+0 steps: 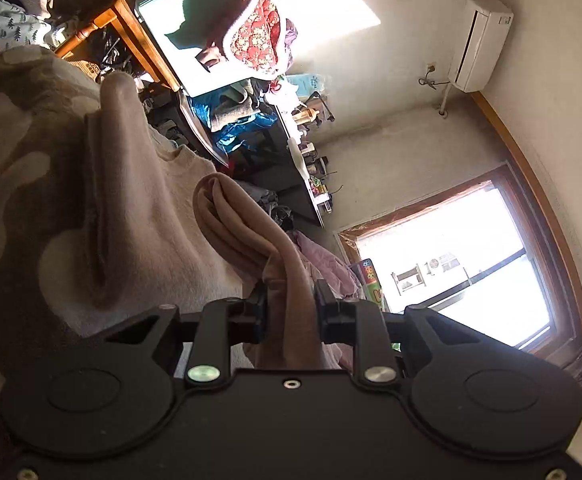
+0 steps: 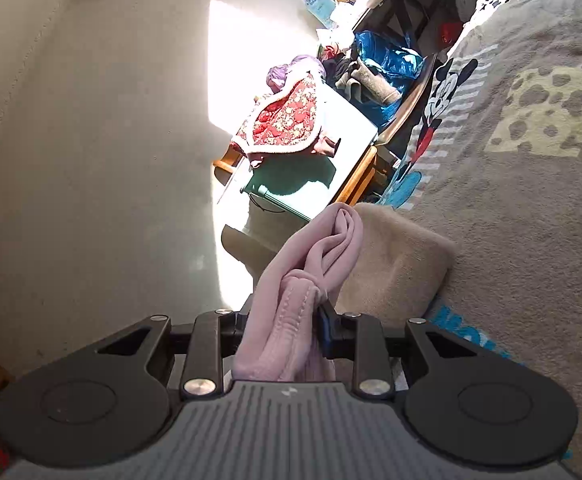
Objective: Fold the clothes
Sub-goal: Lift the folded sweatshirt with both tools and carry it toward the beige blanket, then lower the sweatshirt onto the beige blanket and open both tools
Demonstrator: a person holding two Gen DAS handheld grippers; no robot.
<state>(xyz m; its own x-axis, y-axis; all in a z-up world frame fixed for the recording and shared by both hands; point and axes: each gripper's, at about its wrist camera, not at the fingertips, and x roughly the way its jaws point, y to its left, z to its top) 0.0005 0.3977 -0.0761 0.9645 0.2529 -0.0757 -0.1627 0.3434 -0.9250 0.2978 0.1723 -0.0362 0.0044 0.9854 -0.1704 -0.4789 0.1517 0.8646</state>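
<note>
Grey cartoon-print blanket, sunlit plaster wall, window, air conditioner

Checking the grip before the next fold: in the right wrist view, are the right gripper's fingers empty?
No, the right gripper has a bunched fold of pink fleece garment clamped between its fingers.

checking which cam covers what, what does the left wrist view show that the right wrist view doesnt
Only the left wrist view: a window, a whole wall air conditioner, and the left tongs shut on a beige garment.

Only the right wrist view: a cartoon mouse blanket, and the right tongs shut on a pink fleece garment.

Both: the red quilted cloth on the sunlit table, and the blue bag.
</note>
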